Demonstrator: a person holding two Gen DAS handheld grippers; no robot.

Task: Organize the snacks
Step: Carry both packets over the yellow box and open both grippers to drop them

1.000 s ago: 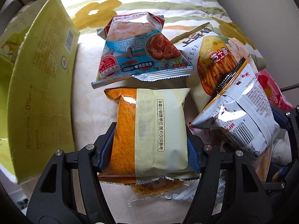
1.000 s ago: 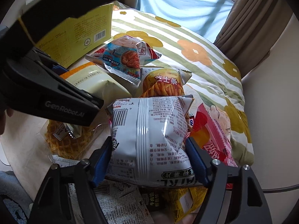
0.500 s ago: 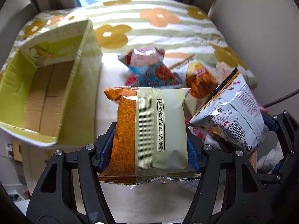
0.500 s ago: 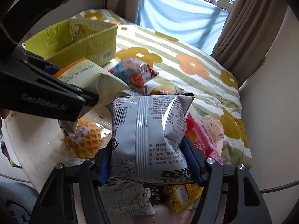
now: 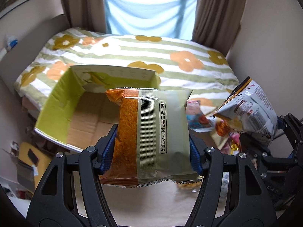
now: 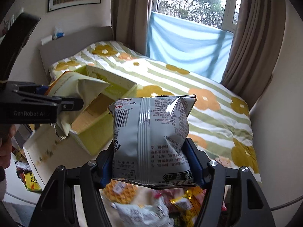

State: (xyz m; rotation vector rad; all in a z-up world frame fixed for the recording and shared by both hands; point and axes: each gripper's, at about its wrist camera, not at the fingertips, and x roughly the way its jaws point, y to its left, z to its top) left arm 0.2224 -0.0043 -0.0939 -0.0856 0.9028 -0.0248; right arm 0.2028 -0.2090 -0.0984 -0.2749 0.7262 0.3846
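Observation:
My left gripper (image 5: pixel 151 151) is shut on an orange and cream snack packet (image 5: pixel 153 132), held upright in the air in front of an open yellow-green cardboard box (image 5: pixel 56 109). My right gripper (image 6: pixel 149 162) is shut on a silver chip bag (image 6: pixel 151 124), lifted above a pile of loose snacks (image 6: pixel 144 204). In the right wrist view the left gripper (image 6: pixel 62 104) holds its packet (image 6: pixel 85 89) over the box (image 6: pixel 94 138). In the left wrist view the silver bag (image 5: pixel 253 109) hangs at the right. The box's brown floor looks bare where it shows.
A bed with a striped, flowered cover (image 5: pixel 170 53) lies behind the box. Curtains and a window with a blue cloth (image 6: pixel 189 41) stand at the back, and a wall (image 6: pixel 269 132) runs close on the right. A waffle packet (image 6: pixel 121 191) tops the pile. A hand (image 6: pixel 5 147) shows at the left edge.
Both grippers have risen off the pile with their packets. The left one has tipped up and swung toward the box, whose inside is now in view.

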